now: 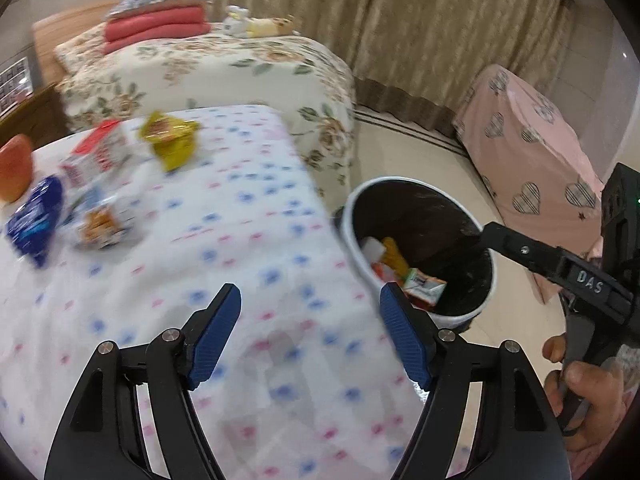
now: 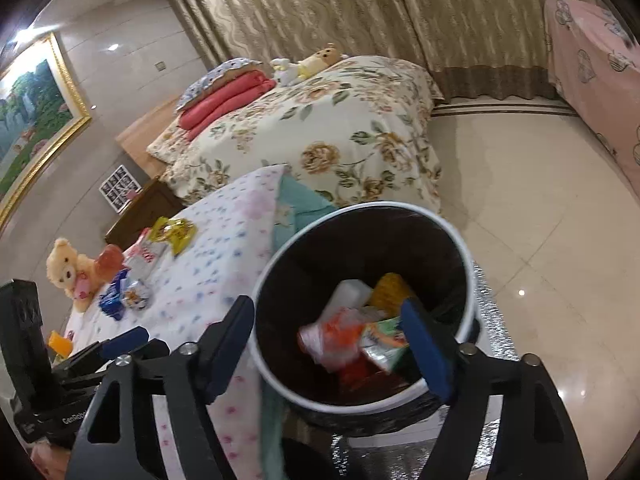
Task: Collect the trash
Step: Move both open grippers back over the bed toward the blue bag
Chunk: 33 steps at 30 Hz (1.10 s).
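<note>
Left gripper (image 1: 310, 328): fingers spread wide, nothing between the blue pads (image 1: 214, 334); it hangs over the near part of the bed's dotted sheet (image 1: 248, 248).
Right gripper (image 2: 330, 350): jaws wide apart and empty, poised directly above the open trash bin (image 2: 464, 256); in the left wrist view its black finger reaches over the bin's right rim.
Trash bin: white-rimmed, lined with a black bag, standing on the floor just beside the right edge of the dotted sheet.
Bin contents: an orange-and-white wrapper (image 2: 334, 338), a green packet (image 2: 386, 340), a yellow wrapper (image 2: 390, 290) and a white piece (image 2: 348, 294).
Trash on bed: at the far left of the sheet lie a yellow wrapper (image 1: 170, 142), a red-and-white packet (image 1: 98, 152), a blue packet (image 1: 36, 218) and a smaller clear pack with orange print (image 1: 102, 226); motion blur makes the labels unreadable.
Teddy bear (image 2: 70, 270): sits at the far left corner, close to the wrappers.
Beyond: a floral-quilted bed (image 2: 340, 132) with folded red blankets (image 2: 224, 100).
</note>
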Available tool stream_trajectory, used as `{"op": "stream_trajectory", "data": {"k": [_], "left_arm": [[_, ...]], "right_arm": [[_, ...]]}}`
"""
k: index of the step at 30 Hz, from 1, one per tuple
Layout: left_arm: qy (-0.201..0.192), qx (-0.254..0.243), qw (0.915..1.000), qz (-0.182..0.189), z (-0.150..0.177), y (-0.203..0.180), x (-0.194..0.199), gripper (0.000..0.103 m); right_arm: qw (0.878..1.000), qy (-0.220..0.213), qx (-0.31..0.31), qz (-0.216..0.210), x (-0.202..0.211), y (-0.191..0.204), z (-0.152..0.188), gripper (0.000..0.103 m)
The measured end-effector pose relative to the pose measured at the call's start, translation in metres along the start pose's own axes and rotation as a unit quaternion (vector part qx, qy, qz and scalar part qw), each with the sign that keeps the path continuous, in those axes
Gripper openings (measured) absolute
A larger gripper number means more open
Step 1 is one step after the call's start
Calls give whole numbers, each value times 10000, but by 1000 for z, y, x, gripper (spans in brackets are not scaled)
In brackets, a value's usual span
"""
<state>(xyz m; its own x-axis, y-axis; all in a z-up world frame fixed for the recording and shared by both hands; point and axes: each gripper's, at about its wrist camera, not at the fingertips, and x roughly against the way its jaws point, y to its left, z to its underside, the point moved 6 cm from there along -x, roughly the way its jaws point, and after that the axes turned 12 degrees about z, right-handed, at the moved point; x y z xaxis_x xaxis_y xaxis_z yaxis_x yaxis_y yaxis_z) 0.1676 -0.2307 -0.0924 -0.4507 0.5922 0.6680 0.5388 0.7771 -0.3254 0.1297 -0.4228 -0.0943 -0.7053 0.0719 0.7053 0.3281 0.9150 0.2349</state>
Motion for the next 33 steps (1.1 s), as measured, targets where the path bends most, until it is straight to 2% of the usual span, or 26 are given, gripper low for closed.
{"op": "stream_trajectory", "data": {"k": [4,10,19,33], "left_arm": [[-159,329,9992,-154,11,28,23,74],[-333,528,9969,-481,26,62,51,74],[-455,970,9912,-783,47,113,79,74],[-596,1386,9815,-1178,44,172,98,74]], "right_arm": [[9996,16,177,-207,2,29,7,81],[9982,97,408,-437,-1,68,18,83],[9940,225,795,-712,-10,120,33,84],[9885,397,1112,-940,-42,178,37,84]]}}
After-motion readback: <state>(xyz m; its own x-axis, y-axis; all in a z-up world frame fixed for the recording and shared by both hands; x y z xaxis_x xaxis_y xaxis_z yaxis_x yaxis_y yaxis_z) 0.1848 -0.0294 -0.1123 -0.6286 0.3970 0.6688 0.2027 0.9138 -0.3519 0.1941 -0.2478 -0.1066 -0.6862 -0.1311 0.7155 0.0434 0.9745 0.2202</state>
